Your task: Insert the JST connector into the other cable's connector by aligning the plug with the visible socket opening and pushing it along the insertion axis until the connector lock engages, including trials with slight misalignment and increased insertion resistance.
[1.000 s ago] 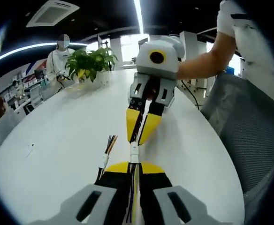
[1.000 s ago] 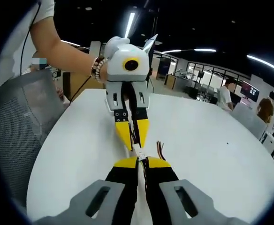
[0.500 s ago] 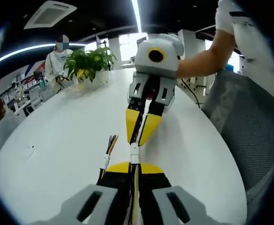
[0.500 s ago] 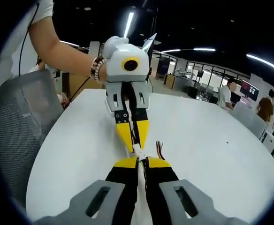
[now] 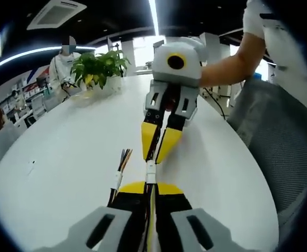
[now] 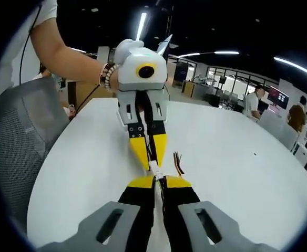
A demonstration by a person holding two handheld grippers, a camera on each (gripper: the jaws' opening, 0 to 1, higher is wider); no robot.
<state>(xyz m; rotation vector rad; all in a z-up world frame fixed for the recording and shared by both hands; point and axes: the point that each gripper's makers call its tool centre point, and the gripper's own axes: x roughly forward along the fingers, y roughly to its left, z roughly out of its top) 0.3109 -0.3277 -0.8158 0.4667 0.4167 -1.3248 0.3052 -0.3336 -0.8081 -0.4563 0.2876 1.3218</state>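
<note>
- Left gripper view, far left of the frame: two seated or standing people sit at the edge of a white table (image 5: 64, 157), one at mid-left and one at upper left behind a potted plant (image 5: 96, 68), the single plant on the tabletop.
- Centre of the same frame: the left gripper (image 5: 149, 185) rises from the bottom with its yellow-tipped jaws drawn together on a cable, and the right gripper (image 5: 160, 149) comes down from the top, its jaws likewise pinched on its own cable. Between the two sets of tips sits the white JST connector (image 5: 150, 171), a small pale block on the line from one gripper to the other.
- Just left of centre: a loose cable end (image 5: 123, 160) with bare coloured wires and a white tag fans out beside the left gripper's tips.
- Progress, as a judgement: plug and socket look lined up and at least partly seated, the two halves reading as one white piece. Whether the lock has clicked home is too small to tell; a final push along the axis and a check of the latch may remain.
- Right of the frame: a person's bare arm holds the right gripper, above a grey mesh chair (image 5: 269, 136).
- Right gripper view, left to right: the same chair, an arm with a beaded bracelet, the left gripper descending to meet the right gripper at the white connector, then two more people at far right.
- Count: two grippers, two cables joined at one connector pair, one loose wire end.
</note>
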